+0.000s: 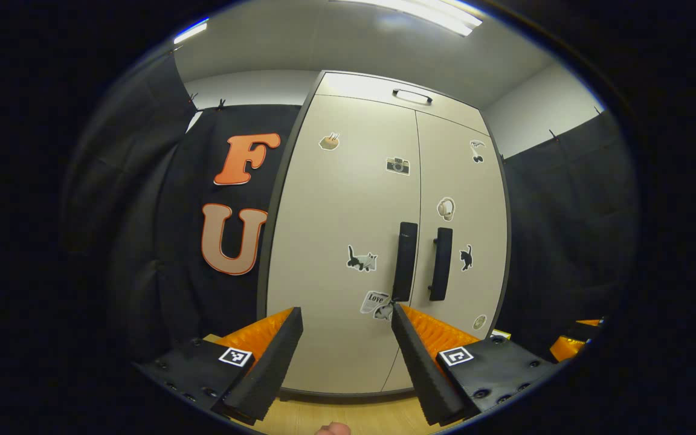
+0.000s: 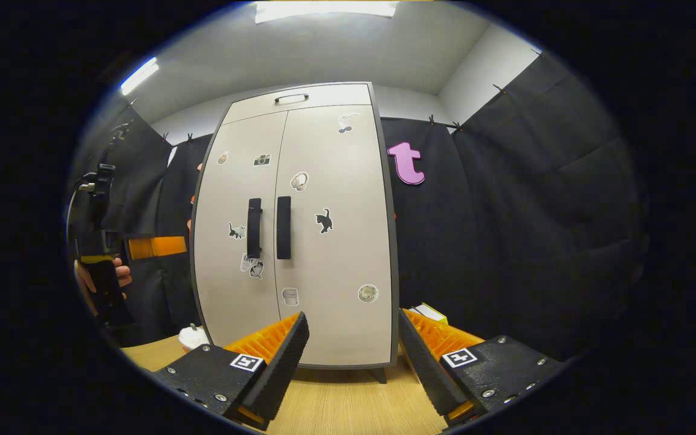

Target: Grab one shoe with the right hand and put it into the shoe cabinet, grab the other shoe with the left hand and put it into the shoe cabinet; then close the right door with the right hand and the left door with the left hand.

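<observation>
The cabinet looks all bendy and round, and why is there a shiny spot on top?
In the left gripper view the fisheye lens bows the shoe cabinet outward, and a ceiling lamp throws pale glare on its top edge; in the right gripper view its sides curve too, under another bright lamp.

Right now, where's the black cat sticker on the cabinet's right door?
In the right gripper view the black cat sticker sits mid-height on the right door, just right of its dark handle and below the headphones sticker.

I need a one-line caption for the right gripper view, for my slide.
Open right gripper faces the beige two-door shoe cabinet, both doors shut, on a light wooden table.
</observation>
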A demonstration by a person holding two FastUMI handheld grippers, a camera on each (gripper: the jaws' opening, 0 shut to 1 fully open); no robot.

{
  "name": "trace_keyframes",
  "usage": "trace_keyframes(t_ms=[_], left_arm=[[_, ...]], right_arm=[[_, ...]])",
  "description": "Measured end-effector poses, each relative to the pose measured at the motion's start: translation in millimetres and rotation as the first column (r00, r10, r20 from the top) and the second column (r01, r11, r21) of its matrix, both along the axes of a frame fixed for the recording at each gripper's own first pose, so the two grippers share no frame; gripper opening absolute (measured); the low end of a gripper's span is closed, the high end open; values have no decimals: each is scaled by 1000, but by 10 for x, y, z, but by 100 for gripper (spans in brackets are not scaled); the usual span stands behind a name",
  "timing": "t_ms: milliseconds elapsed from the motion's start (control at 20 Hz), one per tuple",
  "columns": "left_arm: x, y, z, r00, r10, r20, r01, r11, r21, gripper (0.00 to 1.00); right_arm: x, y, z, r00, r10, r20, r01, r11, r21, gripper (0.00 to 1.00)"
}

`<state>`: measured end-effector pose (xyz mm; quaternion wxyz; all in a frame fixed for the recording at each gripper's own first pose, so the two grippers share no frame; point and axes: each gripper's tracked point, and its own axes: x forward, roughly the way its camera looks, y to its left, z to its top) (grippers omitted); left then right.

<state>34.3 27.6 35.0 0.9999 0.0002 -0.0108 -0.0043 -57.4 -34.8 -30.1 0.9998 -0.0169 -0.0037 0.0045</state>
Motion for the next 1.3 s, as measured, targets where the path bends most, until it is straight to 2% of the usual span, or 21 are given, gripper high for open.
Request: trace_keyframes(t_ms=[200,450,750,950,1300], left_arm=[[-430,40,-281,998,55,-10,-54,998,34,96],[-728,-56,-539,999,37,-38,-36,999,23,96],[-890,-24,-583,998,67,-14,-66,997,39,96],[-884,-11,-656,997,65,-43,-66,998,-15,96],[-911,59,-673,995,89,-49,-89,996,4,96]], right_arm=[[-38,94,-26,1000,23,1,-23,1000,-16,92],[-98,144,-81,1000,29,-6,-29,999,-31,92],[-153,101,-155,1000,9,-16,-9,1000,-10,92],[-153,65,-167,1000,-1,-19,1,1000,-2,92],[-158,70,-100,1000,1,-9,-1,1000,11,92]])
